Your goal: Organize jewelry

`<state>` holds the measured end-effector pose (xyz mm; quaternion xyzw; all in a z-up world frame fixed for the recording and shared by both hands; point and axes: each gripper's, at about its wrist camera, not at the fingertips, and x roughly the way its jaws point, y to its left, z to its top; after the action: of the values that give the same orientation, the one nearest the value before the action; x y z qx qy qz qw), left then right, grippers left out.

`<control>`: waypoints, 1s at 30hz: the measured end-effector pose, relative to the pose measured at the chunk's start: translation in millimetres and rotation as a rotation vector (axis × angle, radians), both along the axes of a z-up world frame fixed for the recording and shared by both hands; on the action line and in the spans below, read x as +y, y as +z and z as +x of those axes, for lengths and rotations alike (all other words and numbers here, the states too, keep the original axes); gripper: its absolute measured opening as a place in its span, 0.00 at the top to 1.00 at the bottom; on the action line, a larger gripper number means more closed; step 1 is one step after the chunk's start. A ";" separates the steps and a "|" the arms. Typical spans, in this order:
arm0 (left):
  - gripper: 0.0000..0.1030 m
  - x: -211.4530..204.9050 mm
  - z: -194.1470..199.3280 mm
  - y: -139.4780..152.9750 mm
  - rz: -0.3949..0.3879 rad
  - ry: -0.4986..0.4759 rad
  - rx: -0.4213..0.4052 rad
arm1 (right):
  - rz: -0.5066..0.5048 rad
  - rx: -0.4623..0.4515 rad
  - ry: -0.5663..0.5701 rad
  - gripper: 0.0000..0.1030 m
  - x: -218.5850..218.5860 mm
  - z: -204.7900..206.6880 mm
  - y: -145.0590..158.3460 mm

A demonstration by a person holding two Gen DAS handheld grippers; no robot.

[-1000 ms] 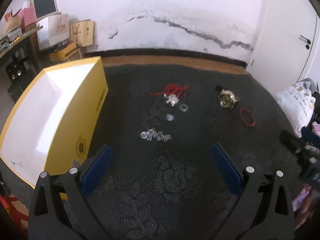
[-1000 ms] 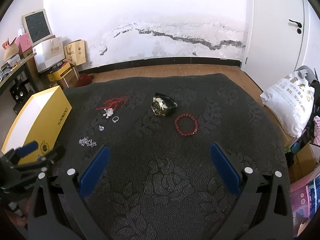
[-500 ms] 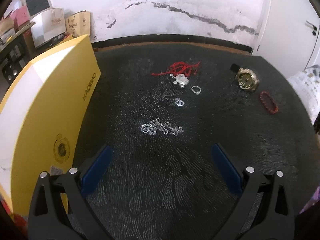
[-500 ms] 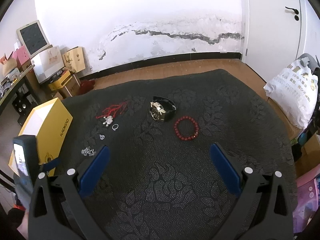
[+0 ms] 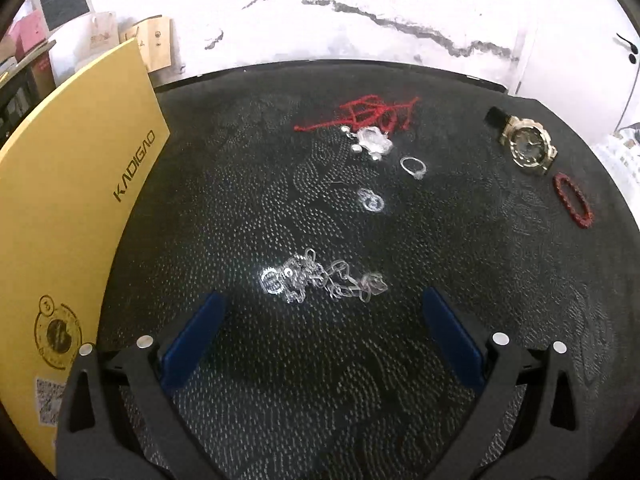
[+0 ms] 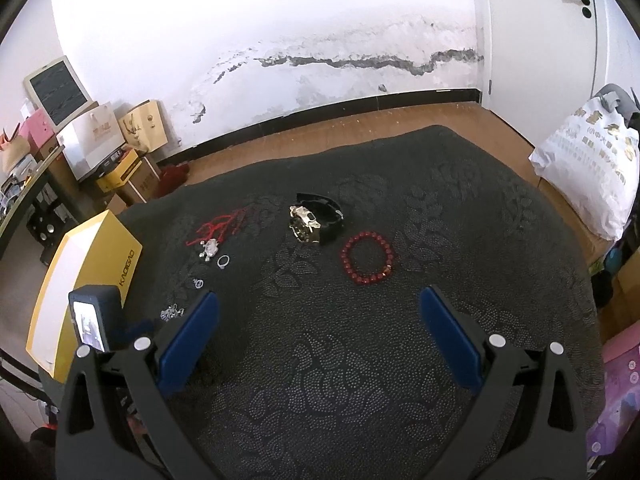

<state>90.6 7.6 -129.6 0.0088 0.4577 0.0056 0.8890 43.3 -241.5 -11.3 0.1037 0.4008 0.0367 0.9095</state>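
Note:
Jewelry lies spread on a dark patterned cloth [image 5: 460,264]. A silver chain [image 5: 320,278] sits just ahead of my open left gripper [image 5: 324,320], between the lines of its blue fingers. Farther off are a small silver ring [image 5: 371,201], a stone ring [image 5: 413,167], a silver pendant [image 5: 370,143] on red cord [image 5: 360,114], a gold watch [image 5: 527,147] and a red bead bracelet [image 5: 572,200]. My right gripper [image 6: 318,320] hangs open and empty above the cloth, short of the bead bracelet [image 6: 368,257] and watch [image 6: 316,222].
A yellow box [image 5: 68,216] stands at the left edge of the cloth, close to my left gripper. Paper bags [image 6: 120,132] and shelves line the left wall. A white sack [image 6: 588,168] and a door [image 6: 540,28] are on the right.
My left gripper has moved forward and lower, so the silver chain is now close in front of its fingers. My right gripper has risen and pulled back a little.

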 end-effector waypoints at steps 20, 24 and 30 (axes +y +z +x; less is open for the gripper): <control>0.78 7.3 -3.6 6.2 0.019 0.055 -0.053 | -0.005 0.005 0.013 0.06 4.5 1.4 -3.1; 0.90 14.6 -3.1 7.2 0.005 0.066 -0.055 | -0.012 0.002 0.015 0.06 5.4 3.0 -2.7; 0.91 19.4 -5.5 16.2 0.018 0.065 -0.054 | -0.043 -0.014 0.017 0.06 8.2 4.4 -3.1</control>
<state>85.1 27.0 -113.4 0.0020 0.4337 0.0388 0.9002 47.7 -233.3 -14.4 0.0806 0.3958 0.0364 0.9141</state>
